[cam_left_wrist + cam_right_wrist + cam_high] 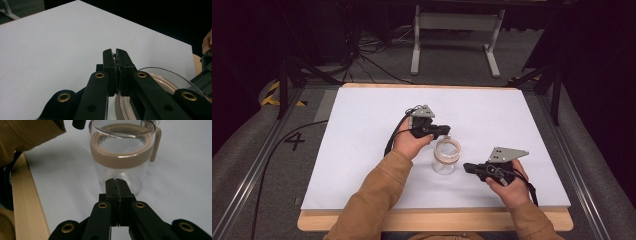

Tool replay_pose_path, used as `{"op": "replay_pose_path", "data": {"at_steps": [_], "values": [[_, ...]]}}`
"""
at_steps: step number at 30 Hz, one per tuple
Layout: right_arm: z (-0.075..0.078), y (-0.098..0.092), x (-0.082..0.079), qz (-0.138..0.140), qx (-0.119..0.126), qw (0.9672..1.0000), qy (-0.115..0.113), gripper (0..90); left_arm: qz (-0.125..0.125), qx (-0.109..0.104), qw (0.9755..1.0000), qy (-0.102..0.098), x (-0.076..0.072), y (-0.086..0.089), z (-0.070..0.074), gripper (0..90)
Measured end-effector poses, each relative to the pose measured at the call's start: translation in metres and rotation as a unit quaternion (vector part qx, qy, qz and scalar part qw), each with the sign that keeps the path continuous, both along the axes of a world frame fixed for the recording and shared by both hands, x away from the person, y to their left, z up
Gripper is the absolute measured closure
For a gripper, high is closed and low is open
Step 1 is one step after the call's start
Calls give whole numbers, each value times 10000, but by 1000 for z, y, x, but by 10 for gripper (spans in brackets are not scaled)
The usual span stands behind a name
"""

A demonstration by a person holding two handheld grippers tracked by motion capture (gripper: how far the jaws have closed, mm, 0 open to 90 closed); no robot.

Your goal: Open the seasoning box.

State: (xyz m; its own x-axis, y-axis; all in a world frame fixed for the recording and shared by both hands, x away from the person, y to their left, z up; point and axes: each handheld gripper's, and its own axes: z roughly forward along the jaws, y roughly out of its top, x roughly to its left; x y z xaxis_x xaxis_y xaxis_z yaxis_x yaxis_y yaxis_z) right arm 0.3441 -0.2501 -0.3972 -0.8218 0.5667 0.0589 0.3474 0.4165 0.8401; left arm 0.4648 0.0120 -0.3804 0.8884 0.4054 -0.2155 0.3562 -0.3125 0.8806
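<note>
We are holding the right gripper [468, 167] closed on nothing, aiming at the jar [446, 156] just beside it, which is standing upright mid-table [362, 130]. It is looking like clear glass: stiff, slippery, breakable, probably light. We are judging the tan band [120, 160] the safest hold. Beyond, the left gripper [447, 131] is pinching the rim [172, 75].

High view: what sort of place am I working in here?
Likely a lab or recording studio, not a home: a white table on a wooden base, black curtains around it, loose cables on grey carpet, and a number four marked on the floor.
</note>
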Motion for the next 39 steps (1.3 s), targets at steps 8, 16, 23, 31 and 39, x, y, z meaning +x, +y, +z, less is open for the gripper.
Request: {"op": "replay_pose_path", "data": {"at_steps": [8, 16, 23, 31, 39], "values": [[0, 11, 3, -3, 119, 9999, -26, 900, -22, -23, 10000, 60, 1, 1, -1, 875], [1, 15, 3, -4, 157, 9998, -76, 900, 11, 32, 10000, 7, 1, -1, -1, 876], [8, 15, 5, -28, 466, 9988, -134, 900, 26, -11, 10000, 1, 1, -1, -1, 876], [5, 12, 9, -64, 657, 9978, 6, 900, 17, -7, 10000, 24, 0, -1, 0, 877], [2, 14, 9, -46, 486, 9987, 127, 900, 3, 2, 10000, 52, 2, 0, 0, 879]]}}
